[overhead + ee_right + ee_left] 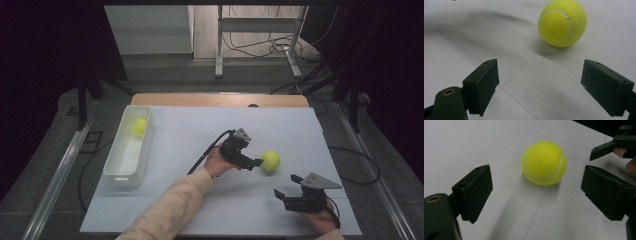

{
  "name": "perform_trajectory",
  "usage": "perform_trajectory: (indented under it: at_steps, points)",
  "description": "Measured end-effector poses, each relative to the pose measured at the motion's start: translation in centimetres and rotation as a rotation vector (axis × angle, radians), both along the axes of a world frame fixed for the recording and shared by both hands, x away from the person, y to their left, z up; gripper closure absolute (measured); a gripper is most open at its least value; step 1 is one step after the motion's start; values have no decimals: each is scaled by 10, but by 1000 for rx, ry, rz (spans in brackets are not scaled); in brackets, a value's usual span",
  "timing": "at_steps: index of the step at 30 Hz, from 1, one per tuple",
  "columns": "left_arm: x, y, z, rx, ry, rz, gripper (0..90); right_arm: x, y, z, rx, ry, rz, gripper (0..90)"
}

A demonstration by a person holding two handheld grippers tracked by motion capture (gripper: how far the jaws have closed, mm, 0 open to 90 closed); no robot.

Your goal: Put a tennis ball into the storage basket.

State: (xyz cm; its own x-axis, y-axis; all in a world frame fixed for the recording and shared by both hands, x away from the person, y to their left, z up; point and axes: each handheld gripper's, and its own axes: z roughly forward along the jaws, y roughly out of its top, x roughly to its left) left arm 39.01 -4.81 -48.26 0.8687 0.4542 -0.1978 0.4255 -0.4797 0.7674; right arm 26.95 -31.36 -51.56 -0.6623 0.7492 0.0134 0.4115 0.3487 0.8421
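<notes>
A yellow tennis ball (270, 160) (544, 163) (562, 23) lies on the white table sheet (200, 200), right of centre. My left gripper (255, 160) (537, 182) is open just left of the ball, pointing at it; the ball sits a little ahead of the jaw tips and the pads do not touch it. Nearer the front right, my right gripper (286, 186) (540, 67) stands open and empty, with the ball some way ahead of it. One of the right gripper's jaws also pokes into the upper right corner of the left gripper view.
A long white bin (119, 172) stands along the sheet's left side with a second tennis ball (140, 126) at its far end. The table's wooden far edge (220, 99) lies beyond the sheet. Cables and a metal frame stand on the floor behind.
</notes>
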Motion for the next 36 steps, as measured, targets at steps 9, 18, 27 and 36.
perform_trajectory:
  at_steps: [9,18,27,36]
  points:
    - [2,-8,-6,16,9,-6,104,0,0,0,-3,1,5,152]
    - [5,-16,-8,20,15,-11,102,1,0,-1,-4,3,5,152]
    - [7,-24,-10,19,17,-26,97,1,0,-1,-2,1,-2,151]
    - [9,-33,-12,22,19,-39,96,1,0,-1,-9,3,-2,151]
